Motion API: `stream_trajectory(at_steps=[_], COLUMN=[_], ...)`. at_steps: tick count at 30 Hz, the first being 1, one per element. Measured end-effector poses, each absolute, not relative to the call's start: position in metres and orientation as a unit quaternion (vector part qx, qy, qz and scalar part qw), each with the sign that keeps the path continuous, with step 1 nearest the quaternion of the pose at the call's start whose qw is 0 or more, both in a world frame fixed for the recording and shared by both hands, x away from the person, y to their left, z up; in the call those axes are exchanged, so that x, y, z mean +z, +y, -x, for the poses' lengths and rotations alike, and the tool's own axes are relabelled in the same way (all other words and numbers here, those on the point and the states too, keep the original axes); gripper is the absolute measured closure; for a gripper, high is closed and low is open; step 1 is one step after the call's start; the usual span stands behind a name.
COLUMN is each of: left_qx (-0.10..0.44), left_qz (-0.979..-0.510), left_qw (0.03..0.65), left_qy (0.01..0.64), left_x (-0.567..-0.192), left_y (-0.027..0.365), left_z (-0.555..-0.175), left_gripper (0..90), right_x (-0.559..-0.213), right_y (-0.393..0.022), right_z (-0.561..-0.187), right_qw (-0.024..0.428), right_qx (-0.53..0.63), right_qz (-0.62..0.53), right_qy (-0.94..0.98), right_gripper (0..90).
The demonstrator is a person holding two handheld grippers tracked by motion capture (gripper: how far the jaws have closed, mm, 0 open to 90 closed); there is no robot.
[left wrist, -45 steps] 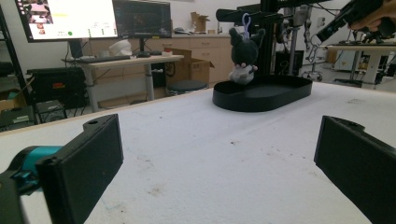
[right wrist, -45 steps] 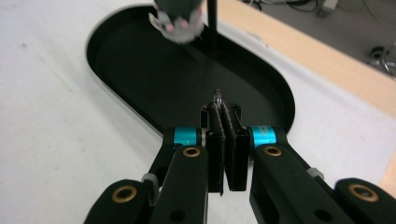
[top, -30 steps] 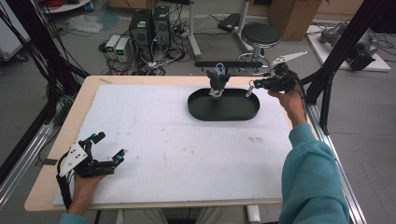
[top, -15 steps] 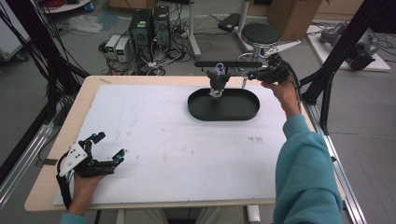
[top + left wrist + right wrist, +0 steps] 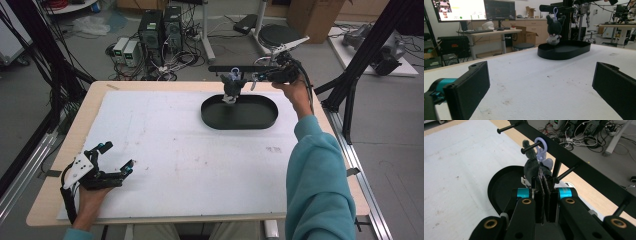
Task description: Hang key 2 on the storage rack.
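A dark plush keychain toy (image 5: 231, 87) hangs upright from a lilac ring (image 5: 540, 143) hooked over 1 peg of a black rack bar (image 5: 235, 68); the toy's long axis runs vertically, head toward the peg and feet down toward the black oval tray (image 5: 260, 122) directly beneath it. The tray's long axis lies parallel to the far table edge, and the bar runs the same way above its far rim. In the right gripper view the bar carries further pegs on either side of the occupied one, all pointing toward the tray. The right gripper (image 5: 256, 77) is held level beside the toy, on the side of the tray nearest the right table edge; its jaws are pressed together, and the view along them shows the pads closed on a thin strand leading up toward the ring, with the toy just beyond their tips. The left gripper (image 5: 117, 158) rests on the white table sheet (image 5: 180, 150) at the near left corner, well apart from the tray, its 2 jaws spread wide with nothing between them. The sheet between that gripper and the tray lies open, marked only by faint smudges. Writing on the monitors (image 5: 459, 10) behind the tray in the left gripper view is too small to read.
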State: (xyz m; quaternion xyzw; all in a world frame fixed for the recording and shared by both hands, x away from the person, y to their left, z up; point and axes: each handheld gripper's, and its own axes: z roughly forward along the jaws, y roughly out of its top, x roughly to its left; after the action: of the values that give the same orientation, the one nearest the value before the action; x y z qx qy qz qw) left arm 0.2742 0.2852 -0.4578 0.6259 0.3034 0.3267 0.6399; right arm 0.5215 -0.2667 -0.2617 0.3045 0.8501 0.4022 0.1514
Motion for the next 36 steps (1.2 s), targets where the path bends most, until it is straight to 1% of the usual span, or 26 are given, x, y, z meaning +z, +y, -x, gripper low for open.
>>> stream_trajectory(at_steps=[10, 19, 36], left_qx=[0.327, 0.327, 0.327], left_qz=[-0.626, -0.626, -0.626], left_qw=[0.639, 0.640, 0.640], left_qy=[0.303, 0.303, 0.302], left_x=[-0.458, -0.458, -0.458], left_y=[0.285, 0.285, 0.285], left_z=[-0.274, -0.274, -0.274], left_gripper=[1.7, 1.7, 1.7], right_x=[-0.260, -0.260, -0.263], right_y=[-0.262, -0.258, -0.264], right_z=[-0.529, -0.534, -0.538], right_qw=[0.162, 0.162, 0.164], right_qx=[0.384, 0.366, 0.356], right_qz=[-0.307, -0.307, -0.313], right_qy=[0.856, 0.864, 0.865], right_gripper=[89.0, 89.0, 88.9])
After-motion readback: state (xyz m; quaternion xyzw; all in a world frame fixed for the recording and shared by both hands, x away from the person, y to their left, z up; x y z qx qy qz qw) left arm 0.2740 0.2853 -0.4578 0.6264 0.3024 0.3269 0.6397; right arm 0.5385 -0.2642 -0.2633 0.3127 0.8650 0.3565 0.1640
